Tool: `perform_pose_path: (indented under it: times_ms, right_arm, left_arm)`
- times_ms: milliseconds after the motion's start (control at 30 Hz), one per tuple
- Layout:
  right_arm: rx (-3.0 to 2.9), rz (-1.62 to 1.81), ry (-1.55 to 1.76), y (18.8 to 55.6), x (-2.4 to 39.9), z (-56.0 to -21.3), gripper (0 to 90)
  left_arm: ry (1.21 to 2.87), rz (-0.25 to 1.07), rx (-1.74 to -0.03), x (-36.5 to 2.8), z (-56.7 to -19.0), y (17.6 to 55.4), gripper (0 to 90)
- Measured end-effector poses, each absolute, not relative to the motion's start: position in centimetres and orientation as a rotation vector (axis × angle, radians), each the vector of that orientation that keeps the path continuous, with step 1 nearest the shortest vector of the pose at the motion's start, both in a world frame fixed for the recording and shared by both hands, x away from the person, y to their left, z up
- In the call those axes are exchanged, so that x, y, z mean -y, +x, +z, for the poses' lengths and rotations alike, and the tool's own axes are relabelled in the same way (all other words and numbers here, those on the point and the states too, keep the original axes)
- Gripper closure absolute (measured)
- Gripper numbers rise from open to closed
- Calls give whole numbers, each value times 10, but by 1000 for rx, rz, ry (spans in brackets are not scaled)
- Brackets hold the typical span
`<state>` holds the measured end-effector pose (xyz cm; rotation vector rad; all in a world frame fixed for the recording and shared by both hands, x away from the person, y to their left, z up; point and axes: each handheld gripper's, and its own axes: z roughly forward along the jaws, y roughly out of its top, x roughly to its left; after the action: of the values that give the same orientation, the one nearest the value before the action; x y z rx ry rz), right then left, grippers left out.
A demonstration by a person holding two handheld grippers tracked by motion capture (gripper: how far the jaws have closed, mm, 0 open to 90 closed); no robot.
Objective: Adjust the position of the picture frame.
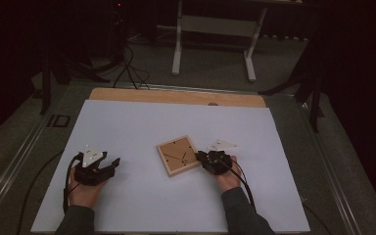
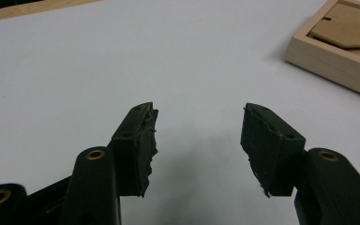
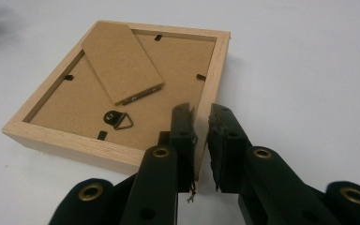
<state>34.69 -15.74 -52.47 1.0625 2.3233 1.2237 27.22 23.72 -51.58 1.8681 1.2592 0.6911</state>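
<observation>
A: What is seen from the high view?

B: A picture frame [image 1: 177,155] is laid face down near the middle of the white surface [image 1: 127,127], its back panel turned up. The right gripper [image 1: 200,157] is brought against the frame's edge at about three o'clock of it, while the left gripper [image 1: 113,165] is kept well apart, at about nine o'clock. It is judged that the frame was placed back-up so that the stand and clips can be reached.

A: And the left gripper view?

B: The left gripper [image 2: 197,140] is held released, its jaws spread with nothing between them, above bare surface. A corner of the frame [image 2: 337,51] is seen at about two o'clock. The gripper appears to be parked so that the work is left unobstructed.

A: The right gripper view?

B: The right gripper [image 3: 201,122] is clenched on the frame's wooden side rail [image 3: 213,75], one jaw inside the recess and one outside. The fold-out stand [image 3: 122,63] lies tilted over the backing at about eleven o'clock, and a hanging ring [image 3: 119,120] is seen at about nine o'clock. A rail grip is judged to have been chosen so that the frame can be steadied or shifted without the backing being pressed.
</observation>
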Motion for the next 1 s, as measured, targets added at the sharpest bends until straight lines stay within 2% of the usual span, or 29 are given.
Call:
perform_pose_path:
  times_ms: [367, 1000]
  right_arm:
    - [-2384, 1216, 955, 338, 143, -524, 803]
    - [-2484, 1242, 762, 319, 110, -524, 802]
  left_arm:
    - [1876, 684, -1251, -235, -516, 272, 459]
    - [1891, 627, -1210, -228, -516, 273, 554]
